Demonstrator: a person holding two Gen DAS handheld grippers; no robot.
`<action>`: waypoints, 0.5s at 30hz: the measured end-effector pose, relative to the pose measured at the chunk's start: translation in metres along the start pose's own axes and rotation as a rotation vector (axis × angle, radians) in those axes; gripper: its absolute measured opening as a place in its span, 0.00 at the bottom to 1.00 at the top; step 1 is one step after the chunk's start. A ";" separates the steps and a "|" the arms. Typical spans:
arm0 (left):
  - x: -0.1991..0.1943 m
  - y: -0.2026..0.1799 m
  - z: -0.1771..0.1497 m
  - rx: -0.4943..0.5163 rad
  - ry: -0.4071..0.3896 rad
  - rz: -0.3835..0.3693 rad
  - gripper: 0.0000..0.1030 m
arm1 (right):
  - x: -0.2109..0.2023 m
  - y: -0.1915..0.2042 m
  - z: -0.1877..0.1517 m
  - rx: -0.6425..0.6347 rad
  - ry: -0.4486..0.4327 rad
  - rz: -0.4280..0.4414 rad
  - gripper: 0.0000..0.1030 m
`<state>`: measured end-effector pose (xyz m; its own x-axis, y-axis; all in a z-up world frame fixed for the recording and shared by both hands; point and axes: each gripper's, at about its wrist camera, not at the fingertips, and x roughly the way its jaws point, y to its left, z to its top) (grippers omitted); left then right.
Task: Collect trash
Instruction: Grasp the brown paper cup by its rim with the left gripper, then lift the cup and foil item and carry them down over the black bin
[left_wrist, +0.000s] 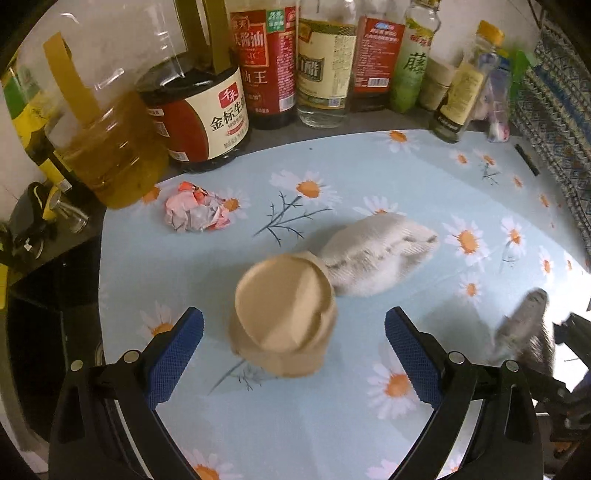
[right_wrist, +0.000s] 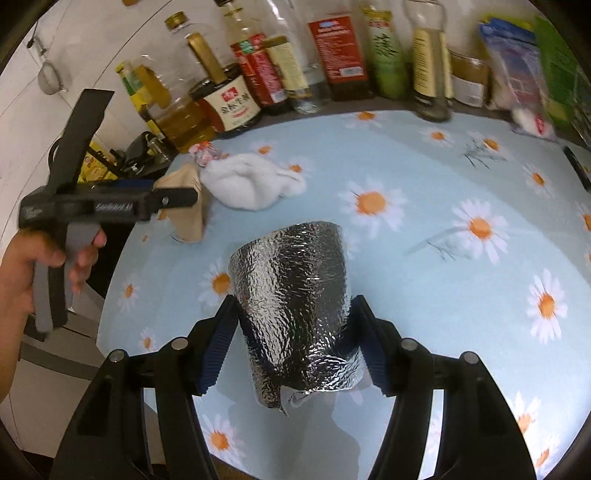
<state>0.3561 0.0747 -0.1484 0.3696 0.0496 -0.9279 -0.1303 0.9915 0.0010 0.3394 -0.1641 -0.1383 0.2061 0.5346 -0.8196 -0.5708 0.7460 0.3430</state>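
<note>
A tan paper cup (left_wrist: 284, 314) stands upside down on the daisy tablecloth (left_wrist: 369, 177), between the wide-open blue pads of my left gripper (left_wrist: 293, 332), untouched. A white crumpled tissue (left_wrist: 376, 254) lies just behind it and a pink crumpled wrapper (left_wrist: 195, 208) farther left. My right gripper (right_wrist: 293, 325) is shut on a silver foil cup (right_wrist: 295, 306), its pads pressing both sides, held above the cloth. The foil cup shows blurred at the right edge of the left wrist view (left_wrist: 524, 325). The left gripper (right_wrist: 173, 195), tan cup (right_wrist: 188, 214) and tissue (right_wrist: 251, 181) show in the right wrist view.
A row of oil, soy sauce and vinegar bottles (left_wrist: 207, 110) lines the back of the table, with a large oil jug (left_wrist: 110, 147) at the left. Plastic bags (right_wrist: 517, 74) sit at the back right. The table's left edge (right_wrist: 110, 295) drops off.
</note>
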 end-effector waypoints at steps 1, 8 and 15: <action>0.003 0.001 0.001 -0.005 0.010 -0.002 0.92 | -0.002 -0.002 -0.002 0.006 0.001 -0.006 0.61; 0.018 0.000 0.008 0.036 0.049 -0.006 0.57 | -0.011 -0.011 -0.007 0.030 -0.003 -0.021 0.61; 0.012 0.001 0.004 0.055 0.038 -0.013 0.55 | -0.013 -0.011 -0.006 0.019 -0.015 -0.017 0.61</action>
<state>0.3642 0.0765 -0.1584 0.3356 0.0332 -0.9414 -0.0744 0.9972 0.0086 0.3381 -0.1818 -0.1346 0.2275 0.5279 -0.8182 -0.5521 0.7621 0.3382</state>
